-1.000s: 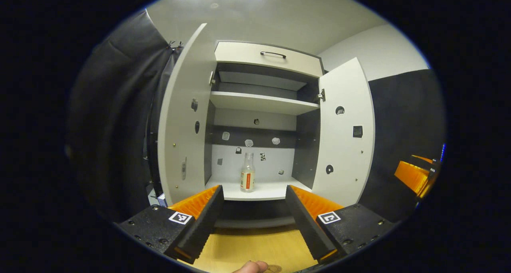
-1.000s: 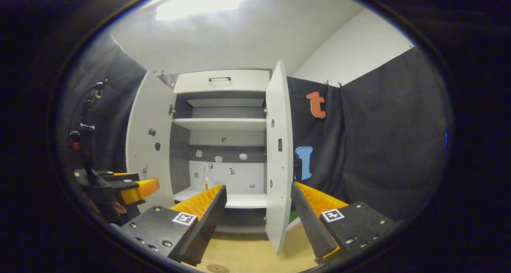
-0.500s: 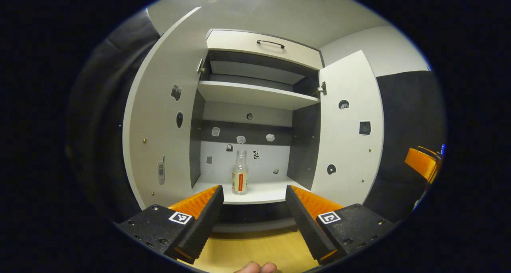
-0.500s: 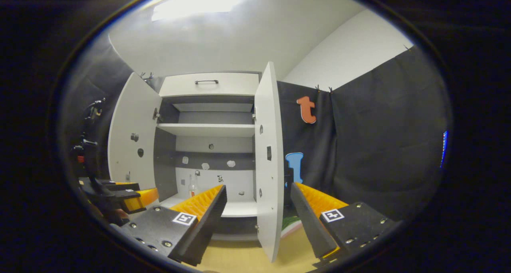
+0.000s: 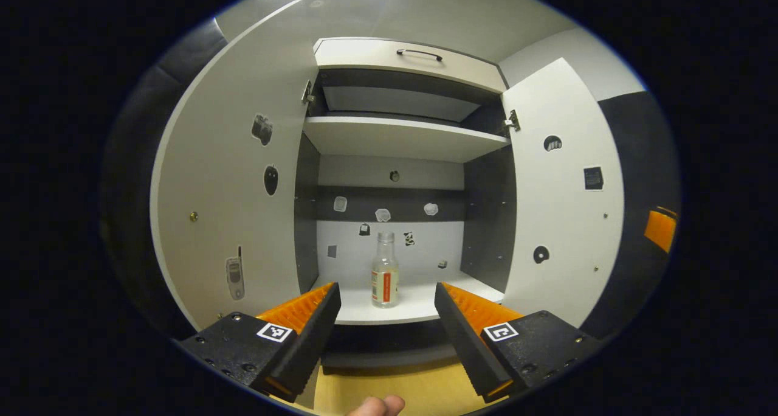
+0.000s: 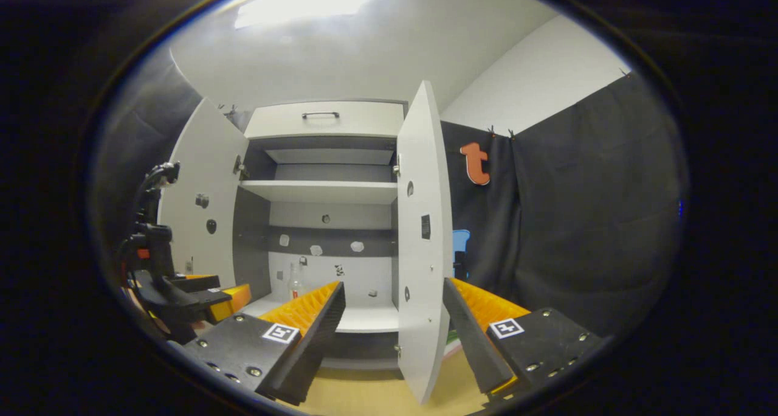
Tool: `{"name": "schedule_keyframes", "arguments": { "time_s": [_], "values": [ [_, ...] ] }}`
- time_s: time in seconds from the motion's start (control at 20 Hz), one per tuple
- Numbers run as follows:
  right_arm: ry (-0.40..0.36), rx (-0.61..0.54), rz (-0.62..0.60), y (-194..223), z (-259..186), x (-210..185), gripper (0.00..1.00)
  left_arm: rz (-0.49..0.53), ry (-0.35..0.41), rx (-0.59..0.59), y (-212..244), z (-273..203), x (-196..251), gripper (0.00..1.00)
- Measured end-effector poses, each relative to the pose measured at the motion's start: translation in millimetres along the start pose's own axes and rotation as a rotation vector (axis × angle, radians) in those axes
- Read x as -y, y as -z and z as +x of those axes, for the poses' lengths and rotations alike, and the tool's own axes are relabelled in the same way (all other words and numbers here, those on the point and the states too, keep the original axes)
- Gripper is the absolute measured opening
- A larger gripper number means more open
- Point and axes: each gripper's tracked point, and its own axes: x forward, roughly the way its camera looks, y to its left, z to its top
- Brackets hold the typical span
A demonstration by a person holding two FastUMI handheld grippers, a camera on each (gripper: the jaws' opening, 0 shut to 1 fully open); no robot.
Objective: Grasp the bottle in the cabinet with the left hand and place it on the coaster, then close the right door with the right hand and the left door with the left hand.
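A small clear bottle [image 5: 385,277] with an orange-and-white label stands upright on the cabinet's bottom shelf [image 5: 413,303]. My left gripper [image 5: 385,334] is open in front of the shelf's front edge, the bottle showing between its fingers, farther in. Both white doors are swung open: the left door [image 5: 237,179] and the right door [image 5: 562,203]. In the right gripper view my right gripper [image 6: 394,337] is open, the right door [image 6: 423,239] edge-on between its fingers. The bottle [image 6: 296,282] shows there behind the left finger. The left gripper [image 6: 200,294] appears at the left edge.
An upper shelf [image 5: 395,139] and a drawer with a dark handle [image 5: 419,54] sit above. The yellow wooden tabletop [image 5: 389,391] lies below the cabinet; a fingertip [image 5: 375,405] shows at the bottom edge. Black cloth walls flank the cabinet.
The left gripper has moved closer to the cabinet, so the bottle and shelf look larger and more centred. The right gripper has shifted slightly in front of the right door's edge.
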Motion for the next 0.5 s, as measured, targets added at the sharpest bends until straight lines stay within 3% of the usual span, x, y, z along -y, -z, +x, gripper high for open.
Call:
{"name": "schedule_keyframes", "arguments": {
  "time_s": [0.05, 0.3, 0.5],
  "values": [
    [-0.014, 0.002, 0.000, 0, 2, -6, 0.98, -0.001, -0.011, -0.001, 5, 12, -4, 0.99],
    [-0.046, -0.012, 0.024, 8, 13, -23, 0.98, -0.026, -0.039, -0.043, 36, 83, -17, 0.99],
    [0.002, -0.055, 0.047, 13, 21, -17, 0.98, -0.040, -0.024, -0.071, 66, 149, -12, 0.99]
  ]
}}
